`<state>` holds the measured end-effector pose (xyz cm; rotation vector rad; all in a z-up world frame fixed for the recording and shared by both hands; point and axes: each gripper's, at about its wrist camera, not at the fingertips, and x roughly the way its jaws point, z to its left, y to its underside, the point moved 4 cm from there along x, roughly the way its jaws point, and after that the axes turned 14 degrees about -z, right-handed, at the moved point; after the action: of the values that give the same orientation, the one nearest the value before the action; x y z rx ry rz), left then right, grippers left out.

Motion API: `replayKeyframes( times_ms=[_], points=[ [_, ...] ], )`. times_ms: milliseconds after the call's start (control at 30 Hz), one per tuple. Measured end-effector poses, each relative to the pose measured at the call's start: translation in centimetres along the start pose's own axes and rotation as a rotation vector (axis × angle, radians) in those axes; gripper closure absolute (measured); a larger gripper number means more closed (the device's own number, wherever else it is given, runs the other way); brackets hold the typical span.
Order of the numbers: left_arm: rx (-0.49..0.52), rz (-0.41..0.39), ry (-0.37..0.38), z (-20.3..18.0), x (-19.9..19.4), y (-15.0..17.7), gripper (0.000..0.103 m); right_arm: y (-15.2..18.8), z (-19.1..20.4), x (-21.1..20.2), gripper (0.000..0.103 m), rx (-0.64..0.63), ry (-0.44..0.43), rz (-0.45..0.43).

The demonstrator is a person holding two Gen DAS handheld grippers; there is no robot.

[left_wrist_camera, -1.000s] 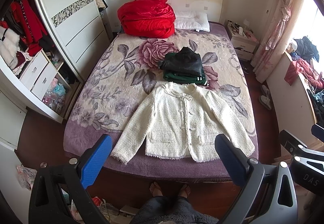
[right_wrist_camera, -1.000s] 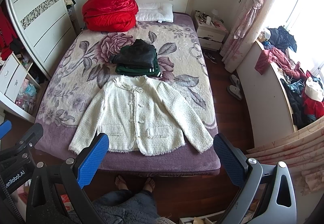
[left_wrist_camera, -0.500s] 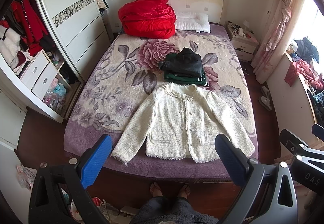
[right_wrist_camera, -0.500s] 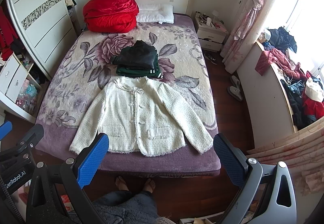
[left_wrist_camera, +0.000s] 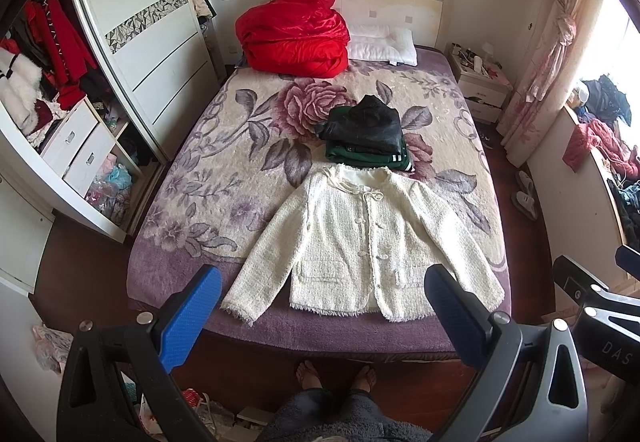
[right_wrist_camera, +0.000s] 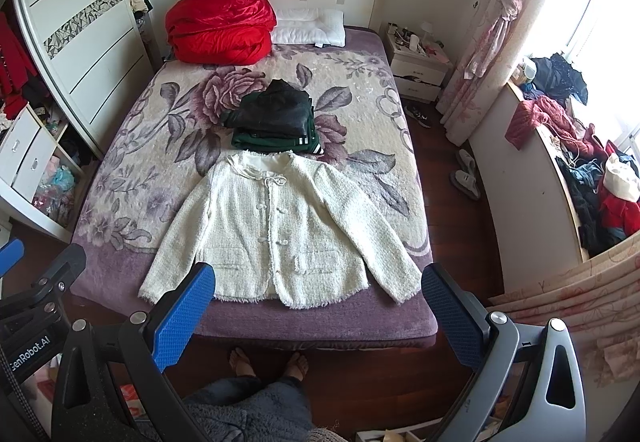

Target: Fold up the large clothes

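I hold the left gripper (left_wrist_camera: 320,306) and right gripper (right_wrist_camera: 318,302) spread wide and empty above the foot of the bed (left_wrist_camera: 320,334), where the cream jacket (left_wrist_camera: 360,242) lies flat, unfolded, so next I reach for a sleeve

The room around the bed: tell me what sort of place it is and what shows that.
A lived-in home bedroom. A bed with a headboard carries a white pillow and a cream jacket spread flat; a sliding-door wardrobe full of hanging clothes stands beside it, and a nightstand sits by the curtained window.
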<state>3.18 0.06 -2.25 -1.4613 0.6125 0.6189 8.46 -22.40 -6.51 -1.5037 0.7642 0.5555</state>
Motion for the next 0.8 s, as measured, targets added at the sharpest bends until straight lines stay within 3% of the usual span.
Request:
replayKeyframes(
  times_ms=[700, 800],
  points=[
    [0.000, -0.004, 0.003, -0.2, 0.1, -0.3, 0.000, -0.3, 0.0, 0.4, 0.000, 0.004, 0.001, 0.002],
    [0.003, -0.001, 0.004, -0.4, 0.4, -1.8, 0.000, -0.3, 0.2, 0.5, 0.000, 0.006, 0.004, 0.005]
  ],
)
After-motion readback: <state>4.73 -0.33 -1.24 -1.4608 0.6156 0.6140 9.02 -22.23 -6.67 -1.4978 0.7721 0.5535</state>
